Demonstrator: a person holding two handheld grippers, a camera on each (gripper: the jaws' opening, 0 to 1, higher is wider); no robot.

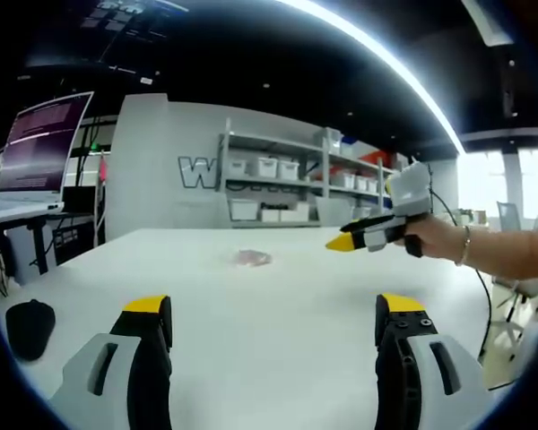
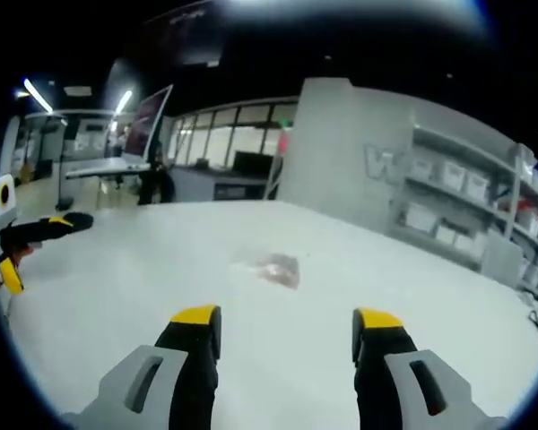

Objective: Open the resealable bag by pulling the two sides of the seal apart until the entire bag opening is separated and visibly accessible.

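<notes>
A small clear resealable bag (image 1: 251,258) with something pinkish inside lies flat on the white table (image 1: 278,358), out past both grippers. My left gripper (image 1: 273,313) stands open above the near part of the table, nothing between its yellow-tipped jaws. The right gripper (image 1: 366,236), held by a hand, comes in from the right, above the table and to the right of the bag. In the right gripper view the bag (image 2: 273,267) lies ahead of my open right gripper (image 2: 287,322), apart from it. The left gripper (image 2: 31,242) shows at the left edge, jaws spread.
A black rounded object (image 1: 29,327) sits near the table's left edge. A monitor (image 1: 45,143) stands on a desk at left. Shelves with white bins (image 1: 287,179) line the far wall. The table's right edge (image 1: 484,349) drops off near a chair.
</notes>
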